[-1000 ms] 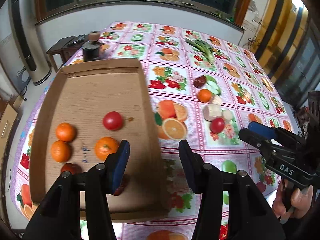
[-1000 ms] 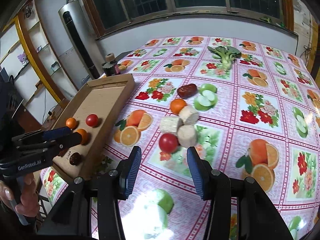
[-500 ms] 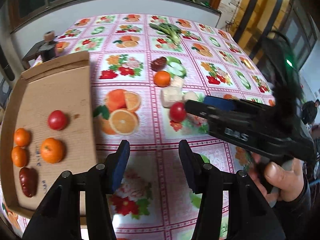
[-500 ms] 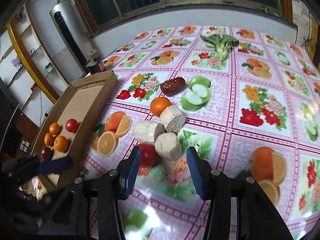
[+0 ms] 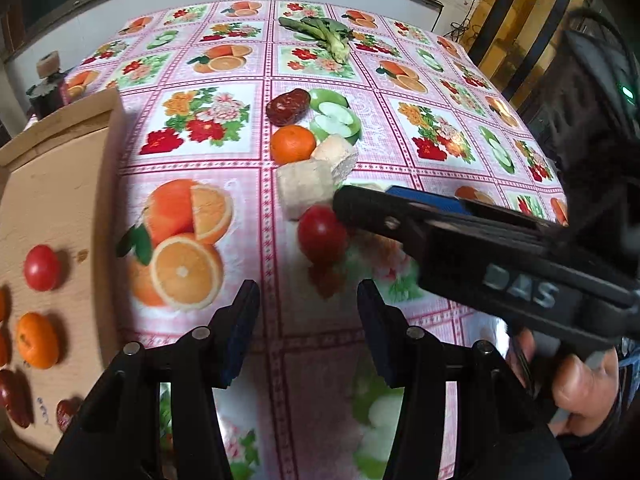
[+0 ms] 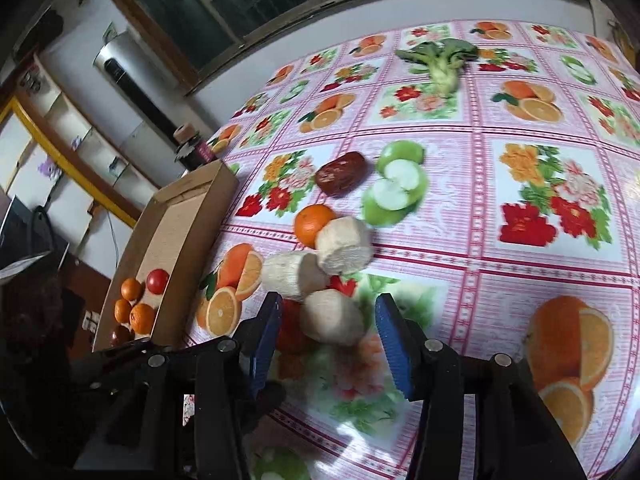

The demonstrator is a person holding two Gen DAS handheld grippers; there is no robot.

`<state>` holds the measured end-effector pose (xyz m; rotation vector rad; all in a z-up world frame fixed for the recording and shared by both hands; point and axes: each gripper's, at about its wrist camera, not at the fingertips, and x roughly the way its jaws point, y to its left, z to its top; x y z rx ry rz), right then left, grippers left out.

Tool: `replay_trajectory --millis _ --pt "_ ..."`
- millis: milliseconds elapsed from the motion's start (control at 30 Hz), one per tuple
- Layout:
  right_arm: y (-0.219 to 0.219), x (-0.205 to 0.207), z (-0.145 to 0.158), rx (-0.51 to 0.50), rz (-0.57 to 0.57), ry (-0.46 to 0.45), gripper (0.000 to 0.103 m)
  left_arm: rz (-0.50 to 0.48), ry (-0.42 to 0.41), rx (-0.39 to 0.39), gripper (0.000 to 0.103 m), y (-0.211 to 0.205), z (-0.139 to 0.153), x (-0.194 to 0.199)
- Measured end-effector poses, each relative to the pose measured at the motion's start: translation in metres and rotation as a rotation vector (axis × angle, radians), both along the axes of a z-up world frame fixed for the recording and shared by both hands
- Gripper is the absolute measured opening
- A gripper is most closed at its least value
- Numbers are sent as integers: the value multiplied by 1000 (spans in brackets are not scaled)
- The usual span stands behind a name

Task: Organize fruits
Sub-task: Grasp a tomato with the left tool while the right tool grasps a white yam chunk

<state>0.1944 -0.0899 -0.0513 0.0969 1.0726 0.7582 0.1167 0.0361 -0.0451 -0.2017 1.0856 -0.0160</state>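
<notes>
A red tomato (image 5: 322,236) lies on the fruit-print tablecloth, just ahead of my open, empty left gripper (image 5: 308,328). Behind it sit pale root chunks (image 5: 306,188), an orange (image 5: 292,143) and a dark red date (image 5: 287,107). My right gripper (image 6: 328,340) is open low over the cluster. A pale chunk (image 6: 332,318) shows between its blue pads (image 6: 394,344), which do not press on it. The tomato (image 6: 290,328) is half hidden behind the left finger. In the left wrist view the right gripper (image 5: 360,206) reaches in from the right, its tip beside the tomato.
A cardboard tray (image 5: 108,152) at the left holds a tomato (image 5: 41,268), oranges (image 5: 37,340) and dates (image 5: 14,398). Broccoli (image 6: 440,60) lies at the far side. A dark bottle (image 6: 192,152) stands behind the tray. A person's hand (image 5: 580,384) holds the right gripper.
My left gripper has swung right, from over the tray to over the cloth near the tomato. My right gripper has come down and closer onto the pale chunks and tomato.
</notes>
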Motion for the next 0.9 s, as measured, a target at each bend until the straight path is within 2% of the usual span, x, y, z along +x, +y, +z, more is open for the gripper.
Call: replay_trajectory --millis 200,233,267,500,700,767,800,900 --pt "-16 -1 9 5 -20 -19 51 8 -25 39 49 -8 -6 22" --pt "-18 -1 9 1 -21 -21 51 8 -31 42 40 -8 -6 24" --pt "-19 -1 9 -3 -21 -22 51 8 -36 48 27 -7 -6 25" --pt "-8 -8 6 -44 26 -37 51 12 -32 29 27 11 -2 5" --pt "23 -12 1 -122 69 -100 51 22 -56 14 27 22 11 -18" --pt "29 -10 -3 -146 74 -107 42 23 -69 10 27 23 16 -21" --pt "32 -11 -5 -164 73 -111 32 23 -75 8 27 24 19 -22" --pt "31 -16 -3 -171 67 -130 32 28 -91 9 27 27 25 -26"
